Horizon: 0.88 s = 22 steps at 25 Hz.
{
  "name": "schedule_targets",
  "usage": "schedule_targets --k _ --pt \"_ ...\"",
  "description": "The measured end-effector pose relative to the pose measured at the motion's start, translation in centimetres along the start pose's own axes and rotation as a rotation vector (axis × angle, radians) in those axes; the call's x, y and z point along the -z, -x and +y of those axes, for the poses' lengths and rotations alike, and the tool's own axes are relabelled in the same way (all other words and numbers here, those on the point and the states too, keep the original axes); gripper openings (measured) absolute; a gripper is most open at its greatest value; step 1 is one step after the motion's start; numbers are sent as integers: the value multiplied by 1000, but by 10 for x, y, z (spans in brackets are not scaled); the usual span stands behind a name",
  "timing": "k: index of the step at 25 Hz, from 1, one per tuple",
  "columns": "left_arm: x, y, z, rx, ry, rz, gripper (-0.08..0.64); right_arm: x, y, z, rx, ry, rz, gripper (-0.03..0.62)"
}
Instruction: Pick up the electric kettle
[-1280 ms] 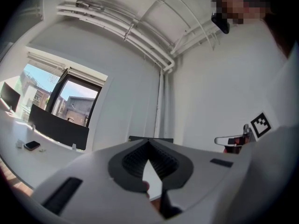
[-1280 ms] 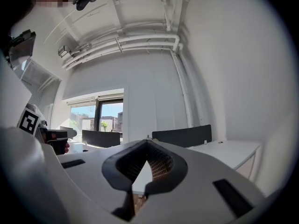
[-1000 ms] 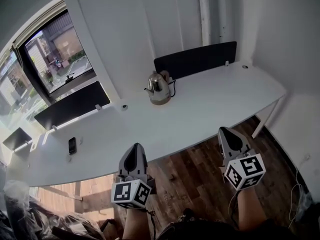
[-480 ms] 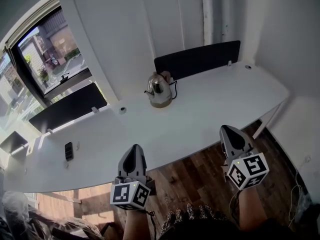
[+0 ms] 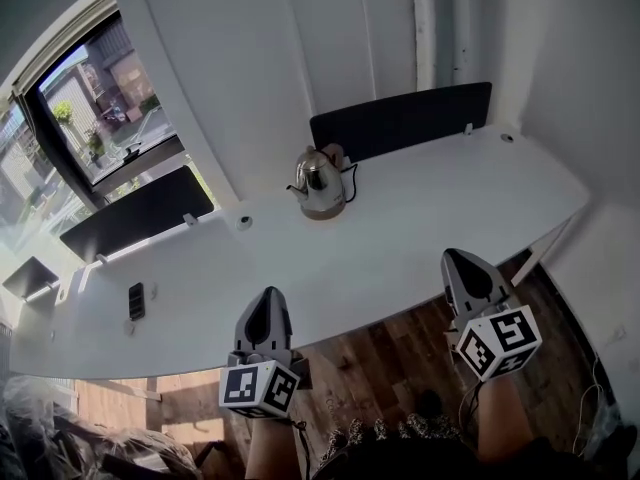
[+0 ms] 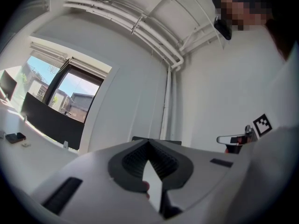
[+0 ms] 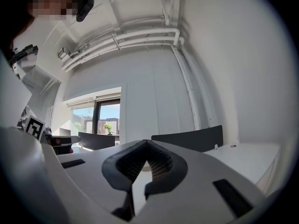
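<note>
The steel electric kettle (image 5: 320,182) stands on its base on the white table (image 5: 420,218), near the back, in front of a black divider panel (image 5: 400,120). My left gripper (image 5: 267,295) hovers level at the table's front edge, well short of the kettle and a little left of it. My right gripper (image 5: 453,258) hangs at the front edge too, off to the kettle's right. Both sets of jaws meet at their tips with nothing between them, as the left gripper (image 6: 149,142) view and the right gripper (image 7: 147,142) view show. The jaws hide the kettle in both gripper views.
A dark phone (image 5: 135,300) lies on the table at far left. A second black panel (image 5: 135,214) and a window (image 5: 90,108) sit at back left. A round cable port (image 5: 243,221) lies left of the kettle. Wood floor (image 5: 380,343) shows below the table edge.
Both grippers have drifted forward together toward the table, whose front edge now lies nearer under them. The kettle has not moved. Both jaws stay shut.
</note>
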<state>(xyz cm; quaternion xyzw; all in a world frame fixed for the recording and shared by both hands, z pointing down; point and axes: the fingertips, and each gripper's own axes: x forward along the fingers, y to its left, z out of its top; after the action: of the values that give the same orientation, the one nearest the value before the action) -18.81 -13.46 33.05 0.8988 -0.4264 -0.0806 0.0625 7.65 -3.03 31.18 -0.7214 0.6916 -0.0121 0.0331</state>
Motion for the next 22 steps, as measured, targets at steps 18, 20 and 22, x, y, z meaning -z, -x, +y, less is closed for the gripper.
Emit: schedule_targets --k 18,20,22 --pt "11 -85 -79 -235 -51 -53 2 -10 -97 -123 -278 -5 13 6" --pt "14 -84 -79 -266 -52 -48 2 -5 -105 -126 -304 -12 19 6" --pt "18 -85 -78 -287 -57 -41 2 0 -113 -127 -322 -23 23 6"
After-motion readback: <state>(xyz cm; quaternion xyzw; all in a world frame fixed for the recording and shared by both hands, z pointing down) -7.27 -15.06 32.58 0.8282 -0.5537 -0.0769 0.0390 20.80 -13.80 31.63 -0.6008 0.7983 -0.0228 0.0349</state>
